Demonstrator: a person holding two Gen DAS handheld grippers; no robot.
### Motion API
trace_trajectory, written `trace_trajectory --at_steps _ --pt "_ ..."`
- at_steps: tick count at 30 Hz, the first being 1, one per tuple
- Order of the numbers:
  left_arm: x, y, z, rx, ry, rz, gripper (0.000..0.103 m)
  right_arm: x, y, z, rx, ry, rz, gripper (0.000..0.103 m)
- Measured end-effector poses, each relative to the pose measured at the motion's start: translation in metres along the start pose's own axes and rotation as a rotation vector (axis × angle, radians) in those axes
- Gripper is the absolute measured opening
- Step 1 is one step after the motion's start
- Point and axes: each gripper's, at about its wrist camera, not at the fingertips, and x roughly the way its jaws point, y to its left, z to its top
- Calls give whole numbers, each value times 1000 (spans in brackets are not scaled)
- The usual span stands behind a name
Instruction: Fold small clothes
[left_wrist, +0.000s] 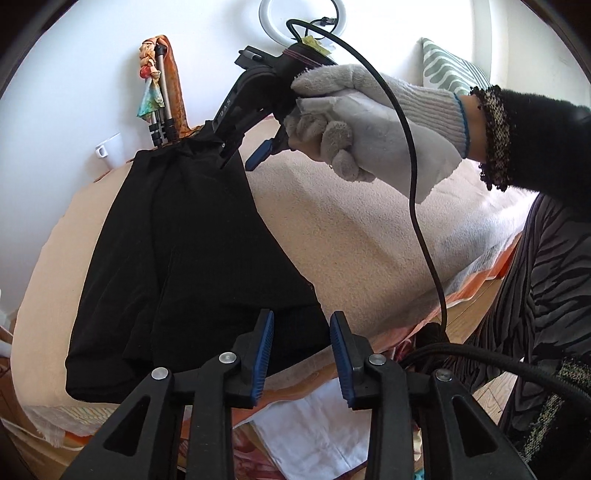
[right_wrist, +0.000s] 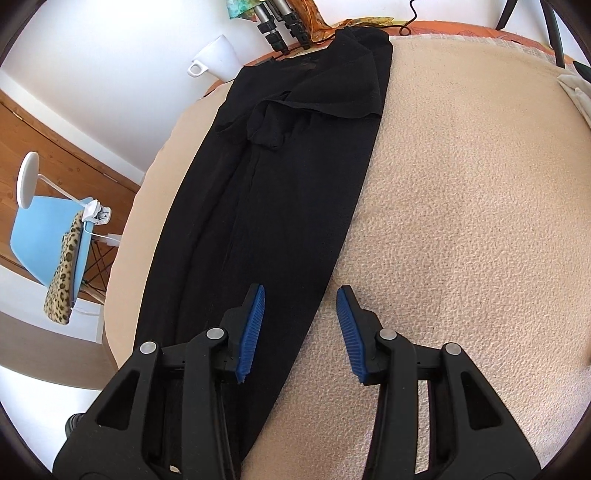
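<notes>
Currently the black garment (right_wrist: 280, 192) lies folded lengthwise along the table (right_wrist: 461, 221); both hand-held grippers, left (left_wrist: 302, 354) and right (right_wrist: 300, 332), stand partly open, holding nothing.

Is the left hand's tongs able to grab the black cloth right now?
Probably yes. The left tongs stand open right over the near edge of the black cloth, with nothing lying between them and it.
</notes>
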Motion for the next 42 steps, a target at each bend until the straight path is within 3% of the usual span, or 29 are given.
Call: trace_trajectory --at_steps 3,5,6,7,10,14,18,21,22,27,33,42 --pt "3 -5 -4 34 -6 48 31 2 6 0 -29 3 -14 32" --pt "4 -4 -5 38 -13 60 18 5 7 0 -32 1 -37 21" --pt "3 -1 -5 26 -16 46 14 5 6 0 -31 -1 -44 14" --pt "0 1 -6 12 -19 31 3 6 6 0 -30 -3 -51 8" --pt "-13 11 -3 -57 -32 -33 0 7 10 2 -53 -11 -77 3" --pt "-28 16 -3 -76 -72 -50 0 3 16 6 -95 -30 -128 2" --pt "-16 16 -9 -75 -13 -58 1 8 9 8 -76 -17 -116 2" --pt "-18 13 -11 -65 -5 -55 11 7 8 9 -83 -11 -91 3" --pt "-22 13 -11 -61 -16 -51 22 4 7 10 -76 -11 -75 4" --pt "-41 25 -4 -87 -50 -56 25 -20 2 12 -66 -56 -32 17" --pt "-64 59 15 -68 -65 29 30 -44 -10 30 -8 -135 -21 21" --pt "-70 132 44 -136 -61 126 33 -35 -17 103 0 -186 -63 22"
